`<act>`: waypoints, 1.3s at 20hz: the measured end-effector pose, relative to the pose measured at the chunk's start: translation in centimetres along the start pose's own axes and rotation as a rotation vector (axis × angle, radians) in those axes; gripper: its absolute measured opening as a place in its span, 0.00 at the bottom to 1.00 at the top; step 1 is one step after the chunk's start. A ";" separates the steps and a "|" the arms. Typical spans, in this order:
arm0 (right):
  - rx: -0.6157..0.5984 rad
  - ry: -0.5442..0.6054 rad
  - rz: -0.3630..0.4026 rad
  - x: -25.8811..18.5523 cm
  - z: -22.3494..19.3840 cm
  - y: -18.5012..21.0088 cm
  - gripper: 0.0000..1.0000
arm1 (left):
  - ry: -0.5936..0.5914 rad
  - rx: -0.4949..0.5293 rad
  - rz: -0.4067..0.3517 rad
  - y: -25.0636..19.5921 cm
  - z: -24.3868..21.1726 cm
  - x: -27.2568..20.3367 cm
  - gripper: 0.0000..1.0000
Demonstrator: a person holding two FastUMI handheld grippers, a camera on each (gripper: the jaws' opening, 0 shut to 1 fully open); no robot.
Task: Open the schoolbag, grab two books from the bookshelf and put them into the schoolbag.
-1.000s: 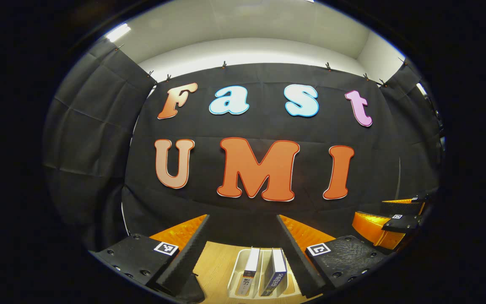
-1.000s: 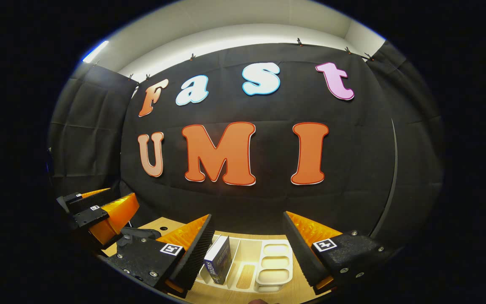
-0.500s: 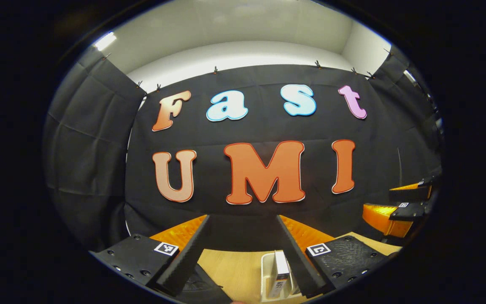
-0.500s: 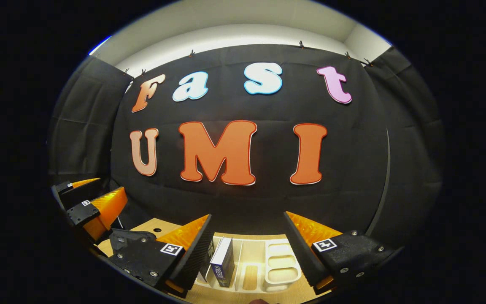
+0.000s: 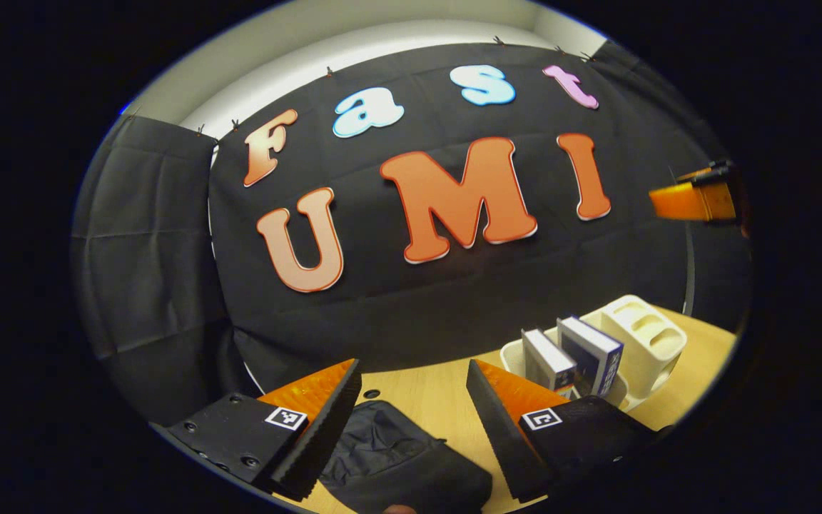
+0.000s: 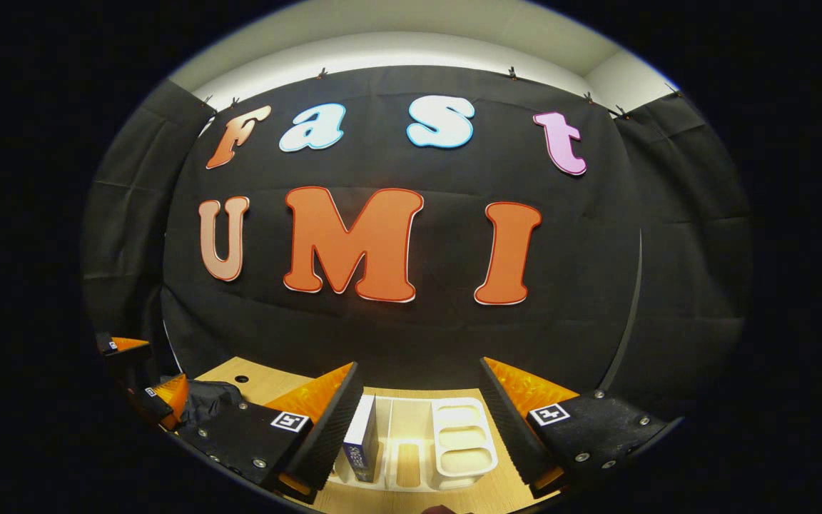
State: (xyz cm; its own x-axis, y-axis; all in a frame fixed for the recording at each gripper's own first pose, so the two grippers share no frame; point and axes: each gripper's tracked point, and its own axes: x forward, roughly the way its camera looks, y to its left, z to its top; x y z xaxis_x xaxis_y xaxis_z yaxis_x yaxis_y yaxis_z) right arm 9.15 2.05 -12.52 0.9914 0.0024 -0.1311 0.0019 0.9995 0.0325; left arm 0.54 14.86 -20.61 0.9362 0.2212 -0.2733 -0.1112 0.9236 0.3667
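Schoolbag [image 5: 400, 464], black, lies on the wooden table [image 5: 432, 400] low in my left gripper view, directly under my left gripper [image 5: 411, 389]. Left gripper jaws spread wide, nothing between them, fingers above the bag and not visibly touching it. Can't tell if the bag is unzipped.

Bookshelf [image 5: 643, 343] is a cream plastic rack, standing on the table to the right of the bag and apart from it. Two books stand upright in its slots side by side: white-covered book [image 5: 546, 357] on the left, blue book [image 5: 593, 353] just beside it on the right. Rack's right part has small rounded compartments, nothing in them that I can make out.

Right gripper view: my right gripper [image 6: 418, 396] is also wide open, holding nothing, pointing at the bookshelf [image 6: 457, 446] from the front. Blue book [image 6: 361, 439] sits just inside my left finger, next to it but contact unclear. Table [image 6: 261, 375] runs off left, where a bit of the schoolbag [image 6: 204, 396] shows, with the left gripper [image 6: 143, 375] over it at the edge.

Right gripper [image 5: 696, 200] also shows far right in the left gripper view, high above the rack.
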 end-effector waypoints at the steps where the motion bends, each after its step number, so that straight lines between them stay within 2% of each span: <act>1: -0.010 -0.005 -0.008 0.2 0.0 -0.4 0.96 | 0.031 0.037 0.017 0.6 -1.3 0.3 0.94; 4: -0.025 -0.005 -0.009 1.3 -0.2 -1.4 0.96 | 0.113 0.153 0.050 2.3 -4.9 0.9 0.98; 7: -0.034 0.003 -0.009 1.9 -1.0 -2.3 0.96 | 0.149 0.257 0.051 1.5 -7.6 0.4 0.98; 12: -0.038 0.059 0.014 2.0 -3.9 -3.4 0.96 | 0.227 0.471 -0.012 -2.7 -14.0 -1.6 0.97; 16: -0.019 0.051 0.013 2.0 -4.1 -4.8 0.96 | 0.317 0.608 -0.049 -4.8 -18.6 -3.0 0.97; 23: -0.015 0.064 -0.036 2.0 -5.3 -8.0 0.96 | 0.404 0.734 -0.137 -7.6 -24.5 -4.6 0.97; 26: -0.005 0.080 -0.052 1.8 -5.8 -8.9 0.96 | 0.442 0.773 -0.145 -7.8 -26.6 -4.7 0.96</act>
State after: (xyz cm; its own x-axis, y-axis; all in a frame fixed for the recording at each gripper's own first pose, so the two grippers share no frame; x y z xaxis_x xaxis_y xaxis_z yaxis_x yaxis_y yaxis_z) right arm 10.14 -6.68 -18.78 0.9763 -0.0466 -0.2114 0.0518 0.9985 0.0189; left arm -11.84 14.99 -45.83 0.6923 0.3667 -0.6214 0.4024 0.5186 0.7544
